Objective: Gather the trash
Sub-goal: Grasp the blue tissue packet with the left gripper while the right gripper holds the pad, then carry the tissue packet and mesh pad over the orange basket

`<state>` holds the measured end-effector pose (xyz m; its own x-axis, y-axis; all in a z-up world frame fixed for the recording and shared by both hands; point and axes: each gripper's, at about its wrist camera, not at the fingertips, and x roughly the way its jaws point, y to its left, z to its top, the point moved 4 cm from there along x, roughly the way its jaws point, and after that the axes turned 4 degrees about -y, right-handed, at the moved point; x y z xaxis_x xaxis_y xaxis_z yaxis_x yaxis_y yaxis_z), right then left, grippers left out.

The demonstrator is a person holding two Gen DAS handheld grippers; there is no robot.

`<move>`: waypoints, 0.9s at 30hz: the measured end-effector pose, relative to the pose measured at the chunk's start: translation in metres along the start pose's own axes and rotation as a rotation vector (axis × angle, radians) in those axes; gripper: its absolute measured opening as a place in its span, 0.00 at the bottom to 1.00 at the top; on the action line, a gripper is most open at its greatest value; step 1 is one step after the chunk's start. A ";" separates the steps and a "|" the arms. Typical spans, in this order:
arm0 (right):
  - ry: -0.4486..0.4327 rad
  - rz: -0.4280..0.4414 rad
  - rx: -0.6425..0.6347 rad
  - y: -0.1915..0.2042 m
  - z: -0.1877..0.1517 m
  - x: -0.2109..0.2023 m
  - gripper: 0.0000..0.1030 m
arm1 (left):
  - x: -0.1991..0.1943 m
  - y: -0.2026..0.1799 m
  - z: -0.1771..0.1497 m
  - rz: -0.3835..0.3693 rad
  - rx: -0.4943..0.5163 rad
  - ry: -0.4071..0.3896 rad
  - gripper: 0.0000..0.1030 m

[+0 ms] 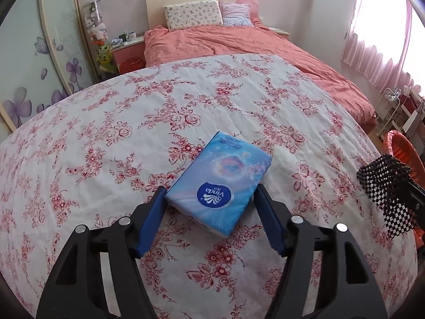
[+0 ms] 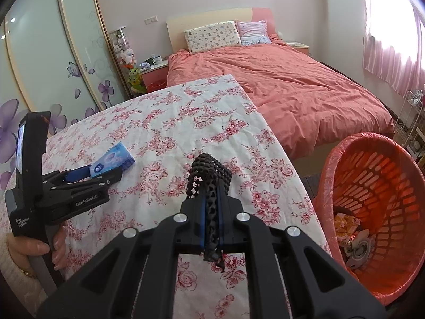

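A blue Vinda tissue pack [image 1: 220,183] lies on the floral tablecloth [image 1: 132,133]. My left gripper [image 1: 209,194] is open, its blue fingers on either side of the pack's near end, at the cloth. In the right wrist view the left gripper [image 2: 93,172] and the pack [image 2: 113,160] show at the left. My right gripper [image 2: 211,186] is shut on a black mesh net piece [image 2: 209,172], held above the table near its right edge. The net piece also shows in the left wrist view [image 1: 385,186].
An orange slotted trash basket [image 2: 377,186] lined with a pink bag stands on the floor right of the table, with wrappers [image 2: 350,234] inside. Beyond the table is a bed with a coral duvet [image 2: 292,85]. A wardrobe [image 2: 53,53] is on the left.
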<state>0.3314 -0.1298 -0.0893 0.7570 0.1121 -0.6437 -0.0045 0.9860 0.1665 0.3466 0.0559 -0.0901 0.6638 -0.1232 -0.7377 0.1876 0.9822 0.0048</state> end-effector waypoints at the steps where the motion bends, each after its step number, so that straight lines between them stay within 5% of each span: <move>1: 0.000 0.001 0.002 0.000 0.000 0.000 0.08 | -0.001 0.000 0.000 0.003 0.001 -0.003 0.63; 27: -0.045 0.005 0.015 -0.010 -0.006 -0.046 0.08 | -0.059 -0.028 -0.004 0.061 -0.023 -0.121 0.63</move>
<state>0.2928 -0.1441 -0.0660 0.7854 0.1115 -0.6089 0.0007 0.9835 0.1810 0.2991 0.0357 -0.0494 0.7562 -0.0781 -0.6496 0.1286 0.9912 0.0306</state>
